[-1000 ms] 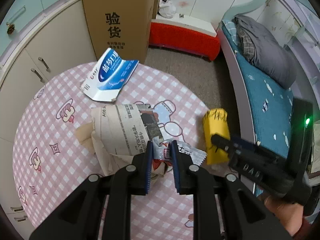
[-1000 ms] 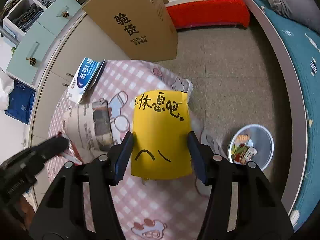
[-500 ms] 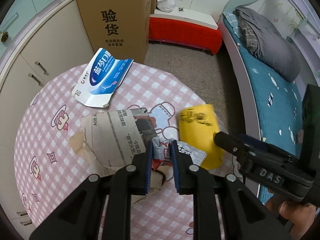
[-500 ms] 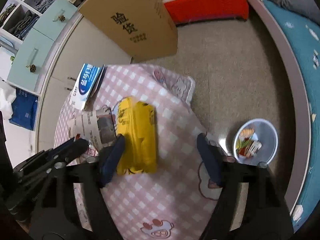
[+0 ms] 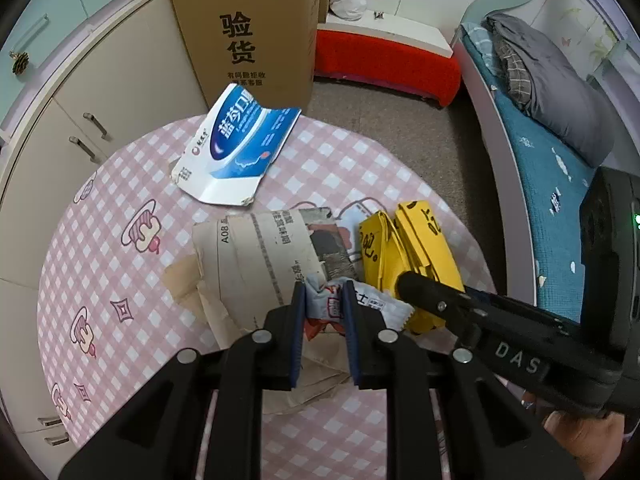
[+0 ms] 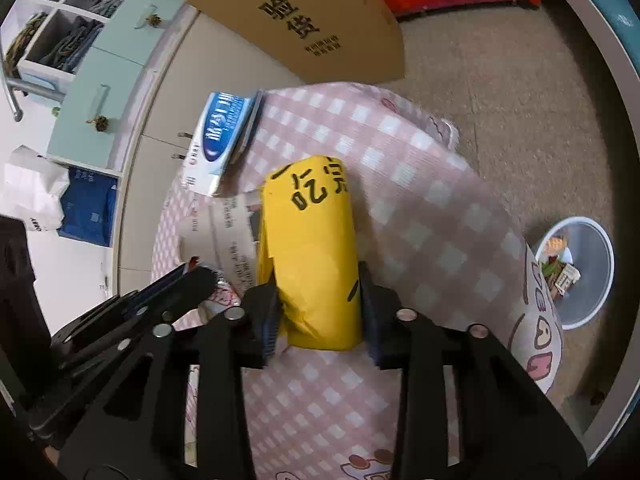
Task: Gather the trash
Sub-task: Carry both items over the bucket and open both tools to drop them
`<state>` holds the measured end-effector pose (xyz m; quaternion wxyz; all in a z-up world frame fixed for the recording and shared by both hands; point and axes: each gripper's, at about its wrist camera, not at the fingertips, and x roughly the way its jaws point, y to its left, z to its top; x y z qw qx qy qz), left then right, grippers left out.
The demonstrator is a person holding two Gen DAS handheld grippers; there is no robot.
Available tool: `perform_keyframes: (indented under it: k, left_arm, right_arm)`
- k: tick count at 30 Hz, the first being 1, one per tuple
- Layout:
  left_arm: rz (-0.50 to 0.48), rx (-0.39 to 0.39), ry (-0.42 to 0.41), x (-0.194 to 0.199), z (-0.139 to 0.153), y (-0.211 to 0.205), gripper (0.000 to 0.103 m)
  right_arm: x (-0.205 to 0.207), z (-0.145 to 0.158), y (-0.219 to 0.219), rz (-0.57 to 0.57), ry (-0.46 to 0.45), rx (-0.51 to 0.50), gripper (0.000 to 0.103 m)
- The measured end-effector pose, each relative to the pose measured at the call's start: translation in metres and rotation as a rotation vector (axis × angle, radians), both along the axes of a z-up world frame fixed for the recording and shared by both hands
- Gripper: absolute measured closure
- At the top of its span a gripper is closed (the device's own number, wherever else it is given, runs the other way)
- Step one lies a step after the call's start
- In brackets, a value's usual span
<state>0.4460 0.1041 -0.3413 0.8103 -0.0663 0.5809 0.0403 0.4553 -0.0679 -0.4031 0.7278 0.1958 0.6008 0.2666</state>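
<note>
Right tool (image 6: 318, 312) has just closed its jaws onto the folded yellow paper (image 6: 310, 248) on the pink-checked tabletop (image 6: 420, 216) (near end gripped). Left tool (image 5: 324, 312) pinches a crumpled wrapper (image 5: 326, 300) beside the newspaper (image 5: 256, 256), left of the paper.

— Where is the desk (image 5: 120, 240) open?
— Its near and left checkered cloth lies bare. The middle is crowded: newspaper (image 5: 256, 256), yellow paper (image 6: 312, 248) and wrapper (image 5: 324, 304) touch, with both tongs packed side by side there.
— And further back?
— The blue carton (image 5: 236, 144) sits at the far edge, the cardboard box (image 5: 248, 28) standing just behind. Floor toward the bin (image 6: 576, 272) is clear.
</note>
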Motion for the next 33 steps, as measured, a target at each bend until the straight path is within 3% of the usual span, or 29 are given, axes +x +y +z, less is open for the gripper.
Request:
perform_keyframes:
  k: [8,13,19,28,31,33]
  left_arm:
    - [-0.068,-0.033,-0.057,0.010,0.028,-0.045,0.086]
    - [-0.149,-0.066,-0.084,0.022,0.039,-0.108,0.086]
    - [-0.299,-0.098,-0.073,0.025,0.039,-0.211,0.086]
    - [-0.427,-0.119,-0.025,0.025,0.027,-0.306,0.085]
    - [-0.450,-0.138,-0.003,0.028,0.026,-0.325,0.081]
    - [-0.452,-0.152,0.008,0.029,0.026,-0.331,0.063]
  right_arm:
    - [-0.008,0.039,-0.063,-0.108,-0.087,-0.054,0.071]
    - [-0.016,0.067,-0.143,-0.219,-0.146,-0.126,0.071]
    - [-0.032,0.084,-0.232,-0.327,-0.182,-0.199,0.071]
    - [-0.053,0.100,-0.322,-0.441,-0.224,-0.282,0.071]
    - [-0.058,0.102,-0.341,-0.474,-0.227,-0.283,0.071]
    - [-0.060,0.103,-0.351,-0.486,-0.222,-0.279,0.071]
